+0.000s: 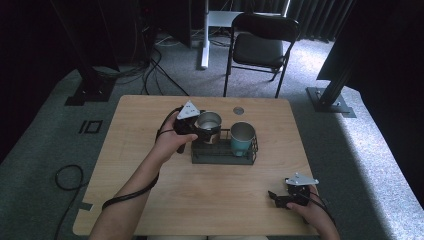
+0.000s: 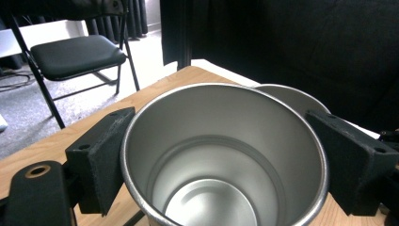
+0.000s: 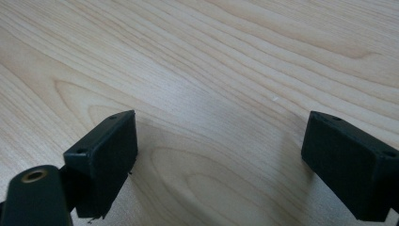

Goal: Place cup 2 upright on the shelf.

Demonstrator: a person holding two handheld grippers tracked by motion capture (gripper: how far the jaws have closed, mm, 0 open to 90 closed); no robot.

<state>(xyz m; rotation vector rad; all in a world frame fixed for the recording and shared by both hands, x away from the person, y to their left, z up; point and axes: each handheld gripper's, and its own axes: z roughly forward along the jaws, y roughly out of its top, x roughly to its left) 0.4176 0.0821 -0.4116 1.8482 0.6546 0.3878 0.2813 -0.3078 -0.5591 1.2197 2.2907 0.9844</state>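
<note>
In the high view the left gripper (image 1: 194,129) sits at about 11 o'clock from the table's middle, its grey three-cornered plate on top, with the person's left hand (image 1: 170,142) wrapped round its body. Its jaws stand on either side of a steel cup (image 1: 208,121), which sits at the left end of a black wire rack (image 1: 223,155) near the centre of the wooden table (image 1: 150,190). In the left gripper view the cup (image 2: 221,160) is seen from above, open and empty. One pad (image 2: 106,155) meets its rim at 9 o'clock and the other reaches its wall at 3 o'clock, so the gripper holds the cup across its widest part. The cup's base is cut off by the bottom edge, so whether it rests on the rack or hangs just above it cannot be told.

A second cup, steel with a teal body (image 1: 242,137), stands at the rack's right end. Behind the held cup only a sliver of its rim (image 2: 287,96) shows.

The right gripper (image 1: 280,199) lies at about 5 o'clock near the table's front edge, the right hand (image 1: 315,212) partly cut off by the picture's bottom. Its view shows both pads (image 3: 106,160) set wide apart with bare wood grain between them.

A folding chair (image 1: 260,47) stands beyond the table at 12 o'clock.
</note>
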